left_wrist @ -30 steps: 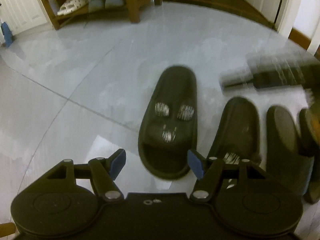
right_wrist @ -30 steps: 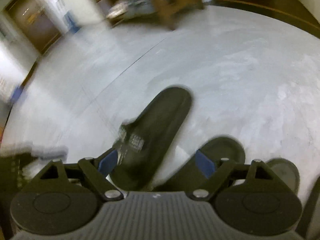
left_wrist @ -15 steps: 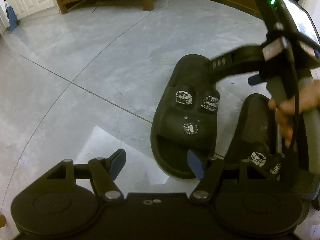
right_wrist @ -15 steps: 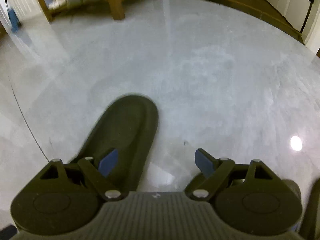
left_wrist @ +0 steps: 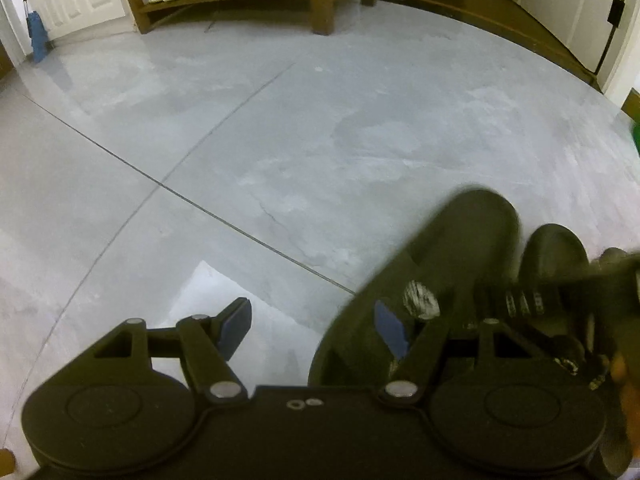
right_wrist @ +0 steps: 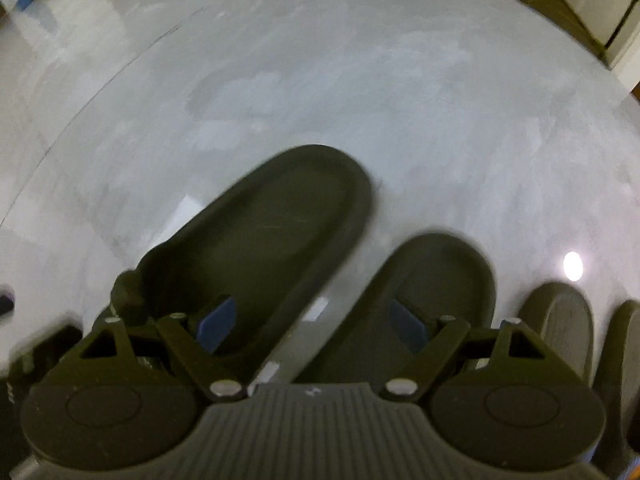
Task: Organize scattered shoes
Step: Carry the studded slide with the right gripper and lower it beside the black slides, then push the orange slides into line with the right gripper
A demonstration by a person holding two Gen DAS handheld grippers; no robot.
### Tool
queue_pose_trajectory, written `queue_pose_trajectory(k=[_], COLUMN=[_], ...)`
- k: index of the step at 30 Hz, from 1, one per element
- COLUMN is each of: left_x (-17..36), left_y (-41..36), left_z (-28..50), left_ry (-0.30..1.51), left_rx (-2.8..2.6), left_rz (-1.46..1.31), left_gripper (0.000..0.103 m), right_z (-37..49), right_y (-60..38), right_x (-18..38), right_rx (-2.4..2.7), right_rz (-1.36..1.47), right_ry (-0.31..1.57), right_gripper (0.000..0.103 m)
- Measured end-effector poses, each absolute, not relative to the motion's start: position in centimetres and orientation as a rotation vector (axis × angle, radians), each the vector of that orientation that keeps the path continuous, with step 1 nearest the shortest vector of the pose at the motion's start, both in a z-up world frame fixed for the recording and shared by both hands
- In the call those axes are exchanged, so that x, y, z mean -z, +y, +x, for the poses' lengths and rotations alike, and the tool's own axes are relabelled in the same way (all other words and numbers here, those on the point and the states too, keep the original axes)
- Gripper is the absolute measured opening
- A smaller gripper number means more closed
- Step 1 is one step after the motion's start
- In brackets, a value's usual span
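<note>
Over glossy grey tile, the right hand-held gripper (right_wrist: 312, 322) gapes wide above smooth, rounded black slides (right_wrist: 264, 232) (rubbery-looking).

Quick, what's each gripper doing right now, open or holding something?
Left gripper: open, holding nothing.
Right gripper: open, holding nothing, above two black slippers.

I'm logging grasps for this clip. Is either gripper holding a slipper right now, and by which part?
Nothing is held. The left gripper and right gripper both stand open above the black slippers on the floor.
</note>
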State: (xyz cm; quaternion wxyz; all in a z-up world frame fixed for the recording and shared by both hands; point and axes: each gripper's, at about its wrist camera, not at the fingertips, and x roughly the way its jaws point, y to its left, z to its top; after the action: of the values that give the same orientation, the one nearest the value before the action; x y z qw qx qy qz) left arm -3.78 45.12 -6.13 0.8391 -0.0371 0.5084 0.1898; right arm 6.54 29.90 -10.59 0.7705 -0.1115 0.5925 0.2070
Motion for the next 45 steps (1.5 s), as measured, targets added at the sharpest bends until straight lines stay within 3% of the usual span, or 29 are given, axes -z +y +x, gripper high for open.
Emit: queue_pose_trajectory(k=[11, 15, 23, 32, 39, 45], left_x=[6.6, 7.0, 6.2, 1.6, 0.1, -0.6], left_y=[46.0, 46.4, 44.3, 30.4, 17.1, 12.1], left_z=[-4.5, -5.0, -6.6, -1.1, 1.4, 1.0], left_ry=[1.082, 1.085, 1.078, 1.1, 1.168, 1.275], left_rx=[-0.447, -0.487, -0.382, -0.049, -0.001, -0.085], left_rz=[-0.075, -0.052, -0.056, -0.112, 0.051, 0.035], left_gripper=[0.068, 0.068, 0.068, 0.069, 0.069, 0.069], right_z=[7.0, 3.5, 0.2, 6.1, 5.8, 6.5], right_y=[23.7, 23.1, 19.7, 6.0, -3.1, -8.0], right_x=[6.5, 3.9, 1.2, -9.1, -10.7, -9.1], right_rx=[-0.387, -0.458, -0.511, -0.25, -0.224, -0.339], right_rz=[-0.001, -0.19, -0.308, -0.127, -0.181, -0.207], right_ry=[1.504, 1.317, 1.196, 1.143, 1.135, 1.106], right_gripper=[0.087, 0.087, 0.087, 0.088, 0.088, 0.088])
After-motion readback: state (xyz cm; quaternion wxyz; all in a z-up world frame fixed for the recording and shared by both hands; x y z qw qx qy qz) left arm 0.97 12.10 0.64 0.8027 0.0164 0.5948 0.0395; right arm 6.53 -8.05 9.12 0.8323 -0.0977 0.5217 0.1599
